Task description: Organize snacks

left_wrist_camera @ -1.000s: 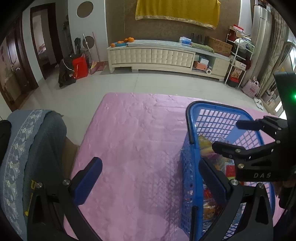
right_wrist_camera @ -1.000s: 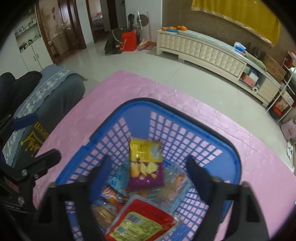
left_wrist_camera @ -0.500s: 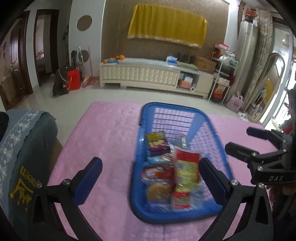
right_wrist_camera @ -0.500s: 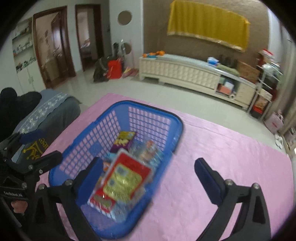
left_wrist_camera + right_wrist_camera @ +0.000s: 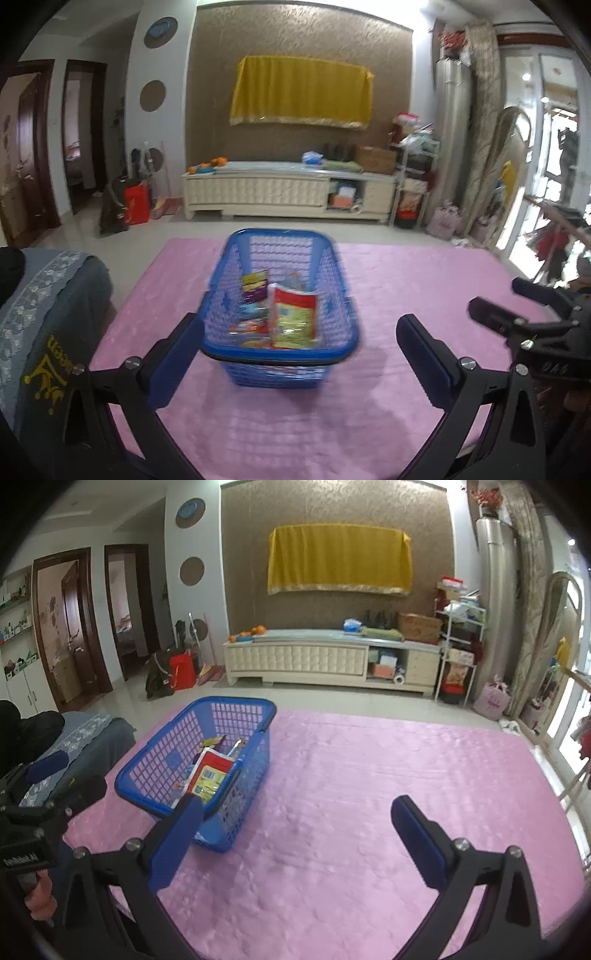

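Note:
A blue plastic basket (image 5: 334,295) stands on the pink table cloth (image 5: 406,288), holding several snack packets, among them a red-and-yellow one (image 5: 295,317) and a purple-and-yellow one (image 5: 255,286). My left gripper (image 5: 301,354) is open and empty, just in front of the basket's near rim. In the right wrist view the basket (image 5: 159,753) sits to the left with the red-and-yellow packet (image 5: 210,775) inside. My right gripper (image 5: 295,834) is open and empty over bare cloth, right of the basket.
A grey-blue chair back (image 5: 44,317) stands at the table's left edge. The pink cloth (image 5: 406,775) stretches to the right of the basket. A white low cabinet (image 5: 288,192) and shelves stand across the tiled floor.
Both grippers have pulled back and up from the basket. The basket now sits farther ahead in both views. Both stay open and empty.

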`<move>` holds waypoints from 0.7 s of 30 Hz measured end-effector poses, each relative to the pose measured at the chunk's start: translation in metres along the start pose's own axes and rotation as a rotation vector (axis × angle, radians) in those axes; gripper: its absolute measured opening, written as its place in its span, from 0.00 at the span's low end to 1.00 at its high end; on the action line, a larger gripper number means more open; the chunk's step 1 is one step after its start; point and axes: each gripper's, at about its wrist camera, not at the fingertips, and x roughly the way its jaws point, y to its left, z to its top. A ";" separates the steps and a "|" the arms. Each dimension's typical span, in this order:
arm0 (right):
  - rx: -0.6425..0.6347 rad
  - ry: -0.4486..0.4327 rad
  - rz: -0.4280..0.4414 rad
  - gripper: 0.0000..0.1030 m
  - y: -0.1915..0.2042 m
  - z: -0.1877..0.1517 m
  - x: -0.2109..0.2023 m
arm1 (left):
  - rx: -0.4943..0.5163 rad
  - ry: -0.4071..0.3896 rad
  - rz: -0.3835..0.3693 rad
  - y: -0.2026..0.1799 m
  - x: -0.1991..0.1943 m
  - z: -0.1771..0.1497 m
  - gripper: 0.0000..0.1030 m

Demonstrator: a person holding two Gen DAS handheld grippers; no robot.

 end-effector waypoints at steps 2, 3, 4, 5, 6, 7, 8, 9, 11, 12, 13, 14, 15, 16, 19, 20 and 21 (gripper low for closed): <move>-0.003 -0.006 -0.023 1.00 -0.002 0.001 -0.013 | 0.014 -0.010 -0.026 -0.011 -0.013 0.003 1.00; -0.003 -0.019 -0.028 1.00 -0.002 0.002 -0.019 | 0.026 -0.018 -0.028 -0.016 -0.018 0.003 1.00; 0.004 -0.034 -0.030 1.00 -0.003 0.003 -0.027 | 0.041 -0.033 -0.025 -0.022 -0.025 0.005 1.00; 0.012 -0.046 -0.030 1.00 -0.004 0.002 -0.034 | 0.052 -0.044 -0.024 -0.026 -0.030 0.007 1.00; 0.021 -0.064 -0.028 1.00 -0.006 -0.001 -0.045 | 0.059 -0.050 -0.025 -0.029 -0.034 0.007 1.00; 0.027 -0.078 -0.029 1.00 -0.007 0.001 -0.052 | 0.064 -0.056 -0.029 -0.033 -0.039 0.008 1.00; 0.028 -0.087 -0.031 1.00 -0.007 -0.001 -0.058 | 0.067 -0.061 -0.032 -0.035 -0.044 0.009 1.00; 0.027 -0.099 -0.033 1.00 -0.006 -0.001 -0.064 | 0.071 -0.069 -0.037 -0.038 -0.049 0.008 1.00; 0.023 -0.115 -0.036 1.00 -0.005 -0.001 -0.073 | 0.077 -0.081 -0.032 -0.041 -0.056 0.008 1.00; 0.022 -0.122 -0.036 1.00 -0.004 -0.002 -0.079 | 0.079 -0.085 -0.038 -0.044 -0.059 0.008 1.00; 0.021 -0.126 -0.034 1.00 -0.002 -0.002 -0.081 | 0.078 -0.085 -0.043 -0.045 -0.062 0.008 1.00; 0.020 -0.130 -0.034 1.00 -0.001 -0.002 -0.084 | 0.074 -0.088 -0.049 -0.045 -0.065 0.008 1.00; 0.016 -0.132 -0.035 1.00 -0.001 -0.003 -0.088 | 0.074 -0.089 -0.056 -0.046 -0.067 0.009 1.00; 0.015 -0.137 -0.033 1.00 -0.001 -0.004 -0.090 | 0.076 -0.090 -0.059 -0.046 -0.067 0.009 1.00; 0.022 -0.145 -0.028 1.00 0.000 -0.004 -0.095 | 0.079 -0.092 -0.049 -0.045 -0.069 0.007 1.00; 0.023 -0.147 -0.028 1.00 0.001 -0.003 -0.095 | 0.078 -0.091 -0.052 -0.045 -0.069 0.006 1.00; 0.022 -0.149 -0.034 1.00 0.002 -0.005 -0.096 | 0.077 -0.089 -0.056 -0.045 -0.068 0.006 1.00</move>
